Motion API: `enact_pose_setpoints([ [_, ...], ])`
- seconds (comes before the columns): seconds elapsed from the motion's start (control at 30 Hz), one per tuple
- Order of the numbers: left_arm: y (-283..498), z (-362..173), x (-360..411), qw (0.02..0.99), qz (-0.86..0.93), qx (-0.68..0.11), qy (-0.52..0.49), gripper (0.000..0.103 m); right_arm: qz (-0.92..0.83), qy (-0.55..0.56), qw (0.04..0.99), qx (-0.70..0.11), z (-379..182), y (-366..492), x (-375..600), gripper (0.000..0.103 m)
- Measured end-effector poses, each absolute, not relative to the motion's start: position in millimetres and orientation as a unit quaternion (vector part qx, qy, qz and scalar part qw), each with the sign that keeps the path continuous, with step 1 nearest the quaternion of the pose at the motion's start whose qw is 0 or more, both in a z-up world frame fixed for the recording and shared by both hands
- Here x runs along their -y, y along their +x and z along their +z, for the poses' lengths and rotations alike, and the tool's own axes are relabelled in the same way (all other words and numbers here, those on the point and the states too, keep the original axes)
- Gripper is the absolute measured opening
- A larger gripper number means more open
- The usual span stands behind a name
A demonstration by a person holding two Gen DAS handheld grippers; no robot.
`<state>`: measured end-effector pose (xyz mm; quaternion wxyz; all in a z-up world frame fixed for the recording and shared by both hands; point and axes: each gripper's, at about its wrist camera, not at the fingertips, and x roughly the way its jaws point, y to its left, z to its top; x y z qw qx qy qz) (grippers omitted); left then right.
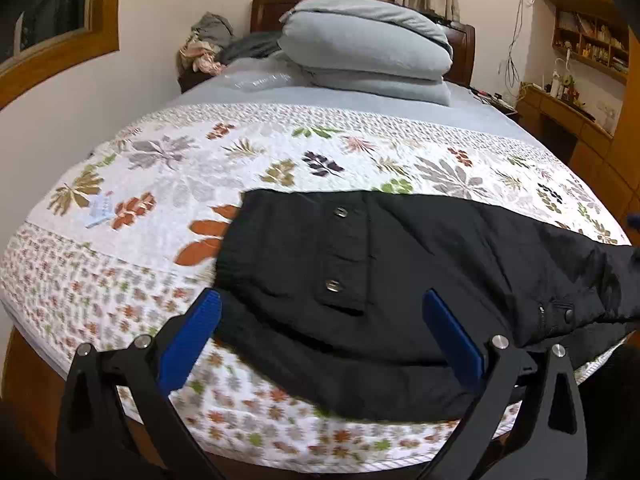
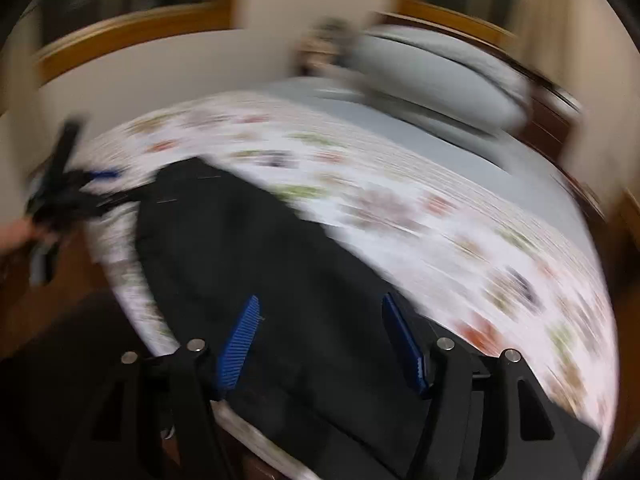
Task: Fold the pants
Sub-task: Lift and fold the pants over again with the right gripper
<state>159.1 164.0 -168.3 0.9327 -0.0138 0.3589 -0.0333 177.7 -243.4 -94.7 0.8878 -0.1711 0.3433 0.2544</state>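
The black fabric pants [image 1: 400, 280] lie flat on the white quilted floral bedspread [image 1: 200, 160], near the bed's front edge. Their long axis runs left to right, the waistband end with two metal snap buttons [image 1: 340, 212] at the left.

The left gripper [image 1: 320, 336], with blue ribbed pads, hangs wide open over the waistband end and grips nothing. The right gripper [image 2: 320, 340] is likewise spread wide and empty, above the leg portion; that view is heavily blurred.

Judgement: each gripper is nearer its own end, so either end can be lifted over the other.

Stacked grey pillows [image 1: 368, 44] sit well apart at the headboard. Nothing obstructs the fold.
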Motion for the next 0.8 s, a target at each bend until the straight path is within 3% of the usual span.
enact_pose_setpoints([
  [0.23,155.9,-158.7,-191.5,0.939,-0.024,-0.342,-0.020,0.101,0.369,-0.254,0.833,-0.324,-151.7,186.2,119.5,0.065],
  [0.63,154.9,-161.1,-217.0,0.941,-0.017,-0.336,-0.047,0.101,0.386,-0.311,0.790,-0.360,-210.7,207.3,68.1,0.064],
  [0.8,163.7,-171.4,-211.5,0.934,-0.026,-0.352,-0.046,0.101,0.381,-0.281,0.787,-0.396,-222.1,229.7,68.6,0.037],
])
